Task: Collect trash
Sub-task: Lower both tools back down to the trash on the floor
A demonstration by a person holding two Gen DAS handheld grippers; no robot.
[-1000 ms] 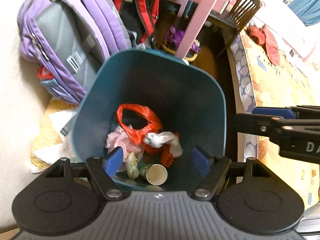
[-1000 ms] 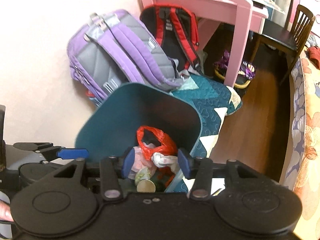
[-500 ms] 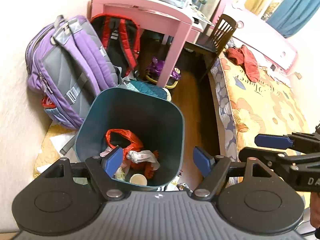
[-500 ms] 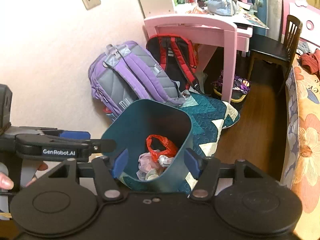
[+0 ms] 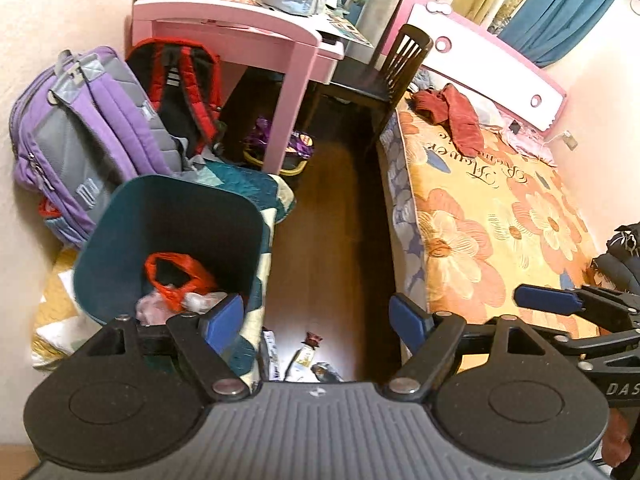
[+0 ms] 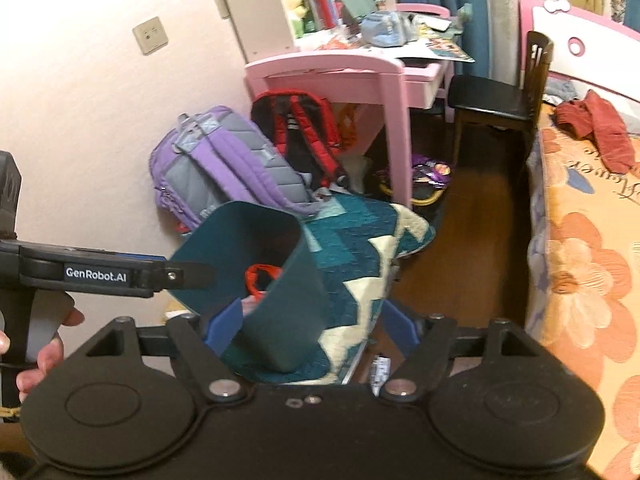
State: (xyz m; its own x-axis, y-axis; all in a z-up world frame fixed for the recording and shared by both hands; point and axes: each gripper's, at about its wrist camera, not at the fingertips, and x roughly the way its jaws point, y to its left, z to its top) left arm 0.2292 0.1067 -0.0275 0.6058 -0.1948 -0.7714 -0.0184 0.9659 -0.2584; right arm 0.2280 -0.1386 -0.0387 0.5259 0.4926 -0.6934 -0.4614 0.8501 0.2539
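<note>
The left gripper and right gripper are both hanging spread apart, gripping nothing. Trash wrappers are lying on the floor just beside the teal bin, which is holding a red bag.

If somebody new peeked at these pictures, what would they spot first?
Probably the teal trash bin on the left, standing on a quilt with a red plastic bag and crumpled scraps inside. Behind it a purple backpack leans against the wall beside a pink desk. On the right is the bed with its big orange flower cover.
</note>
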